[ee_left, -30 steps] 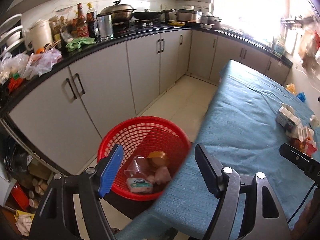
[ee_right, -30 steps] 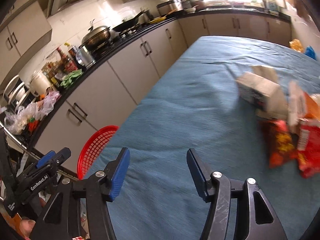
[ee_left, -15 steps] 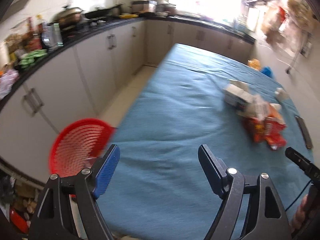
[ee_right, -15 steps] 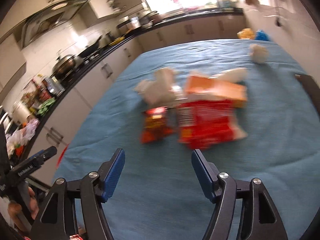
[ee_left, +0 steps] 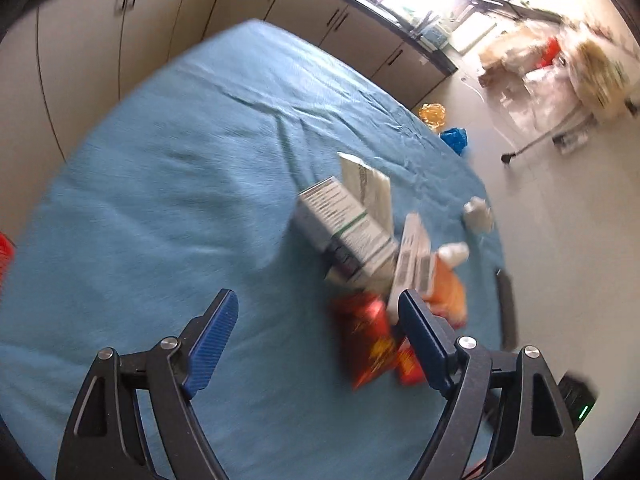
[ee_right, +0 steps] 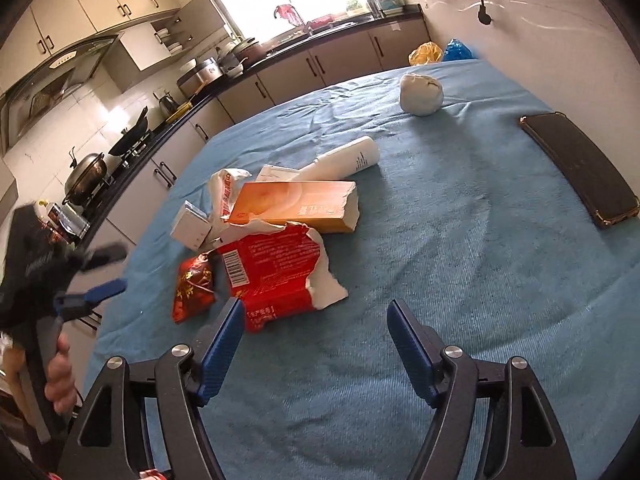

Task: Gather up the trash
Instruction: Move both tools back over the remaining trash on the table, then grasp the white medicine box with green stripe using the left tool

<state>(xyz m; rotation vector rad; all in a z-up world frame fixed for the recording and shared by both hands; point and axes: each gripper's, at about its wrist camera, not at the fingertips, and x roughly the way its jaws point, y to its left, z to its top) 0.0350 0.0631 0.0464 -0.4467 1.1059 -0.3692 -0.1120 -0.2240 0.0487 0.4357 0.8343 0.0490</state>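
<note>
A pile of trash lies on the blue-covered table (ee_right: 460, 240): a torn red packet (ee_right: 276, 276), a small red snack bag (ee_right: 192, 284), an orange box (ee_right: 292, 204), a white tube (ee_right: 344, 160), a small white box (ee_right: 192, 224) and a crumpled white ball (ee_right: 422, 94). In the left wrist view the pile shows as a white and green carton (ee_left: 348, 232) and red bags (ee_left: 368, 340). My right gripper (ee_right: 316, 340) is open and empty just in front of the red packet. My left gripper (ee_left: 320, 332) is open and empty, its right finger beside the red bags.
A black phone (ee_right: 580, 168) lies on the table at the right. Kitchen cabinets and a counter with pots (ee_right: 86, 176) run along the far left. Yellow (ee_right: 426, 53) and blue bags (ee_right: 458, 50) sit beyond the table's far end. A sliver of the red basket (ee_left: 5, 256) shows at left.
Both grippers have swung right, away from the red basket and toward the trash pile, and come closer to it. Both stay open and empty.
</note>
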